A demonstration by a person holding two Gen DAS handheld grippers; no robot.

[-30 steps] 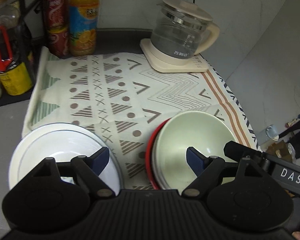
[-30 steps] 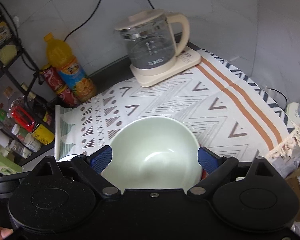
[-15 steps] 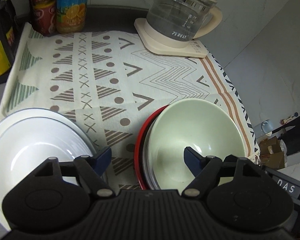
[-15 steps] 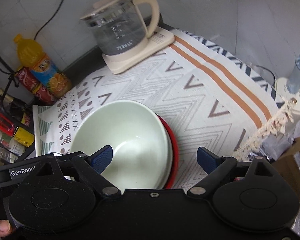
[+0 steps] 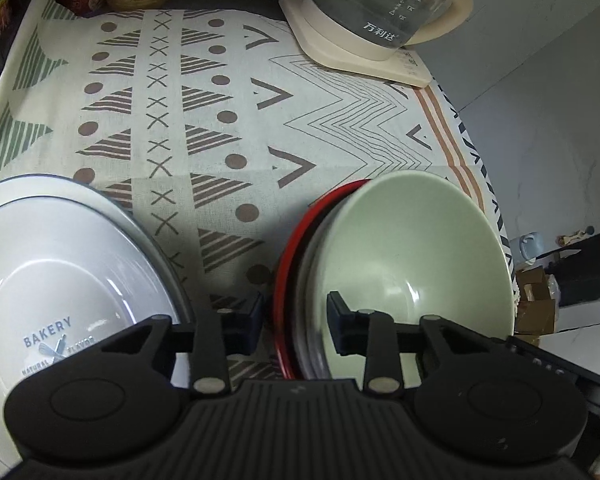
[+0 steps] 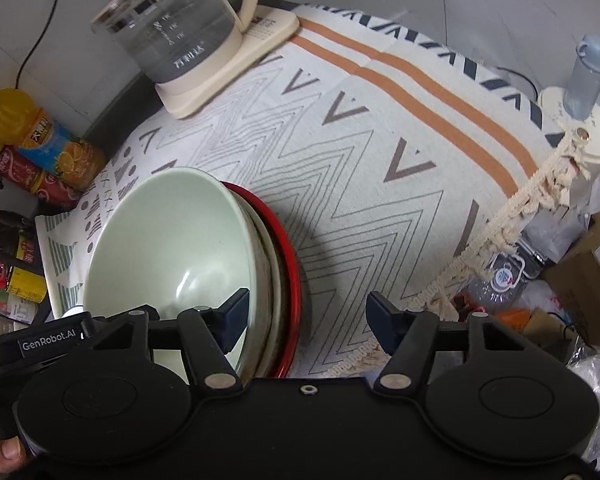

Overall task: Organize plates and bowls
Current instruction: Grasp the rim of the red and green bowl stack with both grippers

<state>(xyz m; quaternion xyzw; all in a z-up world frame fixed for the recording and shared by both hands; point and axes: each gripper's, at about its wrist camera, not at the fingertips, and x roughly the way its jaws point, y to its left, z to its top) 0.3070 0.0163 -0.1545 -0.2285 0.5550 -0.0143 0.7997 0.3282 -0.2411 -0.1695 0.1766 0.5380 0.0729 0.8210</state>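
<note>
both grippers hover low over the patterned cloth (image 5: 228, 128), and neither has a firm hold on anything that the views can confirm. left gripper (image 5: 296, 322) has its jaws partly closed, straddling the near-left rim of the stack: its left pad sits outside the red plate (image 5: 290, 240), its right pad inside the pale green bowl (image 5: 412, 248). the gap looks wider than the rims between them, so it seems to be closing rather than clamped, though contact cannot be told for sure. right gripper (image 6: 306, 316) stands wide open, with its left pad over the right edge of the green bowl (image 6: 168, 240) and its right pad out over bare cloth; it holds nothing.

as for progress, one stack is already built just ahead of both tools: the green bowl sits nested in a greyish bowl or plate, which sits on the red plate (image 6: 290, 248). the bowl looks tilted or off-centre toward the far side, so the nesting is probably not settled. to the left of the left gripper, well apart from the stack, lies a white plate (image 5: 60, 264) printed "bakery", lying alone on the cloth edge.

judging by this, most pieces are gathered. what seems left is to square the stack and to join it with the white plate, or place it neatly beside.

at the far end stand a glass kettle (image 5: 376, 4) and drink bottles (image 6: 40, 140), clear of the work.
</note>
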